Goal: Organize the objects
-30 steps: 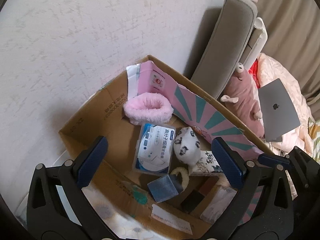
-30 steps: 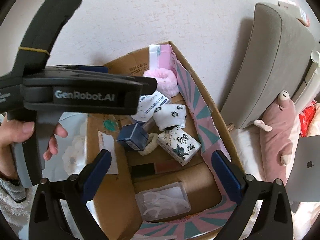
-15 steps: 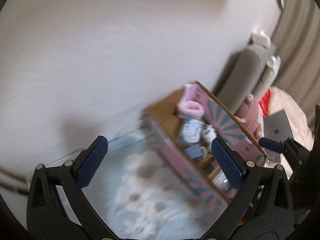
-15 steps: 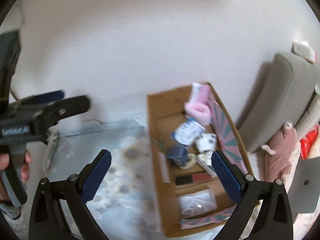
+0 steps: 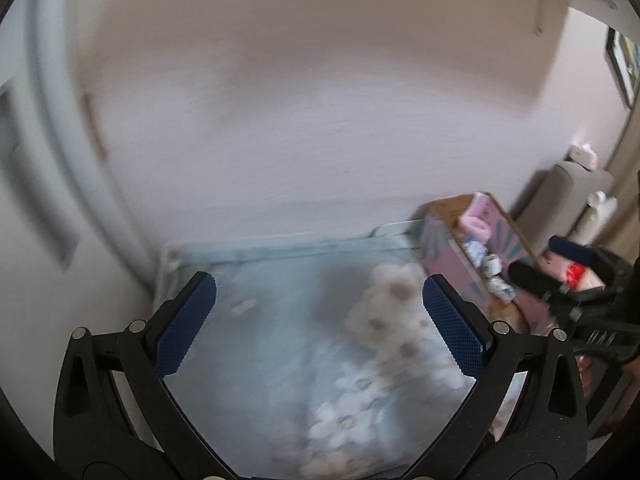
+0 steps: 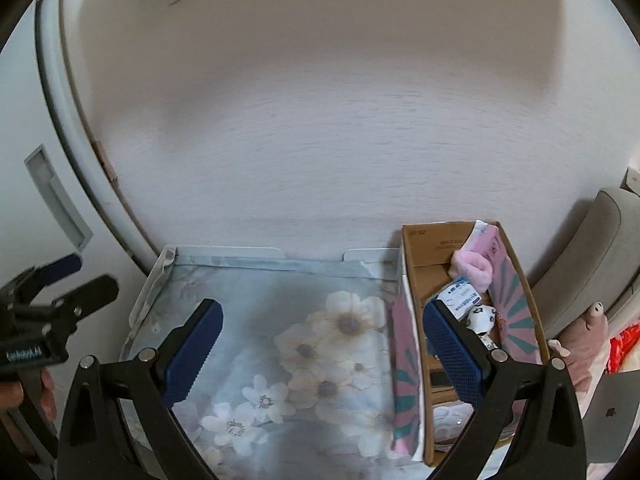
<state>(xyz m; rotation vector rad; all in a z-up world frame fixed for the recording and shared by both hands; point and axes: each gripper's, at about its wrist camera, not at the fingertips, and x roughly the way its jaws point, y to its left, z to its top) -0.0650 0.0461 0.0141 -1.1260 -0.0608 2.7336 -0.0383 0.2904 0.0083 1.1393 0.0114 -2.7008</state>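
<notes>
Hovering: both grippers are hanging above the pale blue cloth printed with cream flowers (image 6: 304, 344), neither touching anything.
Left gripper (image 5: 319, 322): jaws are standing wide apart and gripping nothing; blue ribbed pads (image 5: 185, 325) are framing bare cloth. This view is smeared.
Right gripper (image 6: 322, 354): jaws are spread wide and carrying nothing; its right pad (image 6: 452, 354) is overlapping the box's near left wall in the picture.
Cardboard box with pink-and-teal sunburst lining (image 6: 418, 276): sitting at the right edge of the cloth, its far end against the white textured wall (image 6: 320, 120).
Box contents: a fluffy pink band (image 6: 472, 268) is lying at the far end; a white-and-blue printed packet (image 6: 460, 294) is lying just nearer; a white item with black markings (image 6: 482, 316) is sitting nearer again. Items below that are too hidden to name.
Surroundings: a grey cushion (image 6: 588, 264) is leaning right of the box, with a pink plush toy (image 6: 584, 344) near it; a grey laptop (image 6: 612, 416) is showing at the near right edge.
</notes>
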